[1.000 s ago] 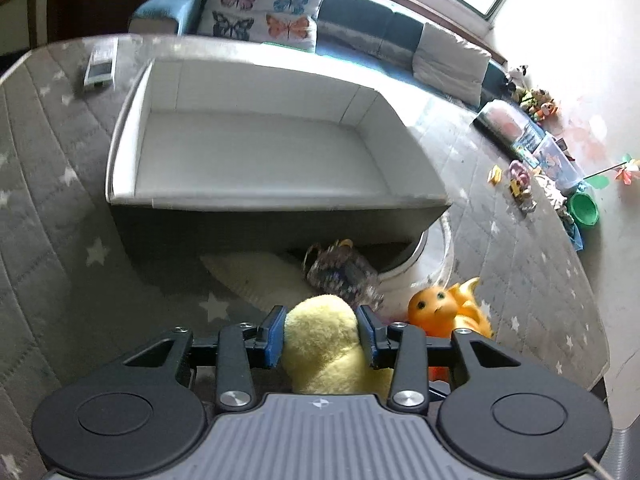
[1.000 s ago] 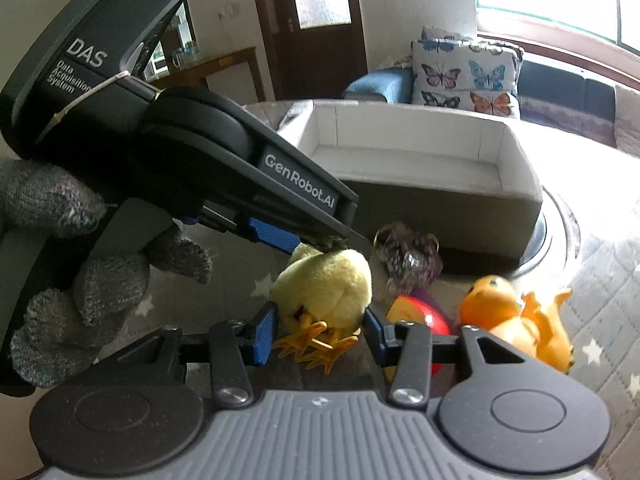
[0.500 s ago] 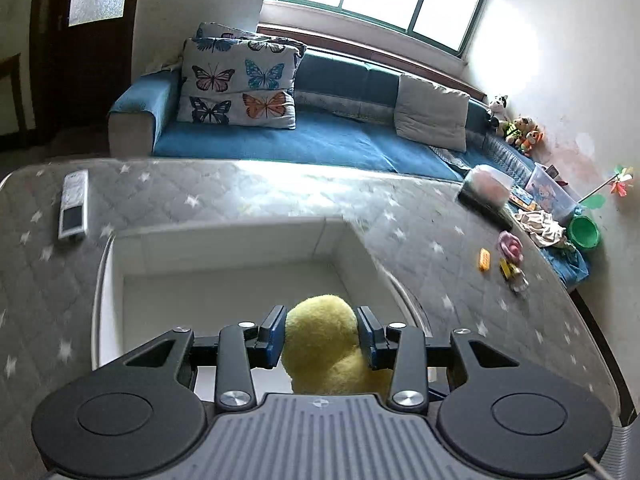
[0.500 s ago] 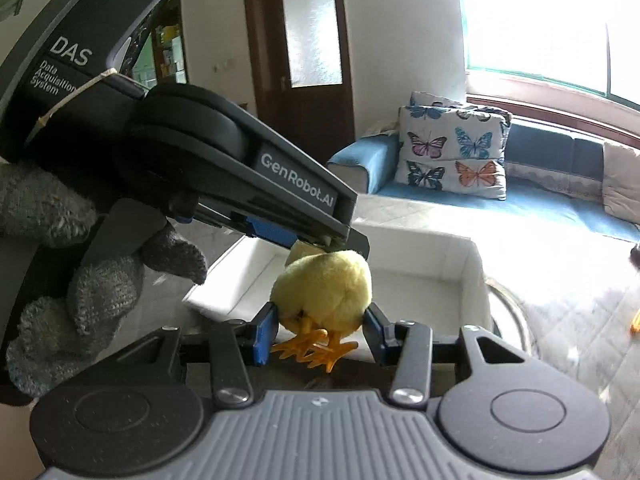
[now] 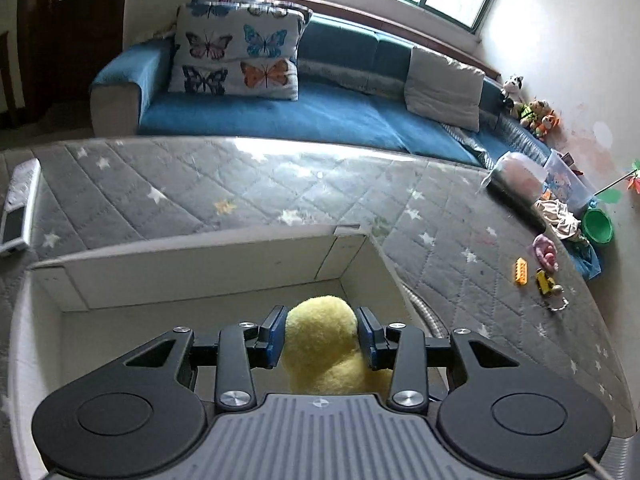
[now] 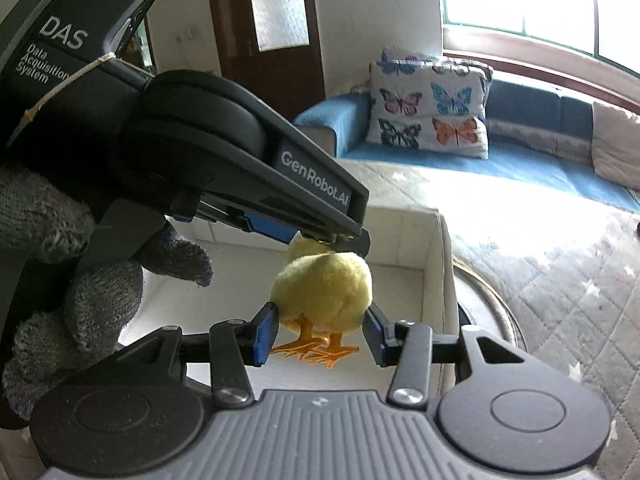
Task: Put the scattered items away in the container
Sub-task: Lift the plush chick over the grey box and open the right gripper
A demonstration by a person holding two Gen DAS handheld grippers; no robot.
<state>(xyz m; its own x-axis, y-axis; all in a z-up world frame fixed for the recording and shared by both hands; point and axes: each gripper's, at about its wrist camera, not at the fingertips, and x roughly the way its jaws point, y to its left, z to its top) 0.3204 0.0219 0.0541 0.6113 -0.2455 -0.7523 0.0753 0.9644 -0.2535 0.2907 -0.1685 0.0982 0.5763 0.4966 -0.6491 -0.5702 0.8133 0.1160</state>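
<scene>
A yellow plush chick (image 5: 322, 360) with orange feet hangs above the inside of the white open box (image 5: 200, 248). My left gripper (image 5: 321, 324) is shut on its upper part, blue pads pressed to both sides. In the right wrist view the left gripper (image 6: 344, 240) comes in from the upper left, held by a grey gloved hand (image 6: 80, 300). Below it my right gripper (image 6: 320, 332) is shut on the chick (image 6: 324, 288) at its lower body, just above the feet. The box wall (image 6: 434, 280) stands right of the chick, and the box floor below shows nothing else.
The box sits on a grey quilted star-pattern table. A remote (image 5: 18, 208) lies at the far left. Small toys (image 5: 520, 272) and a pink item (image 5: 545, 250) lie at the right edge. Next to them is a green bowl (image 5: 597, 226). A blue sofa (image 5: 320, 112) is behind.
Both grippers have carried the chick up from the table in front of the box to over its inside. The orange toy and red ball have dropped out of view.
</scene>
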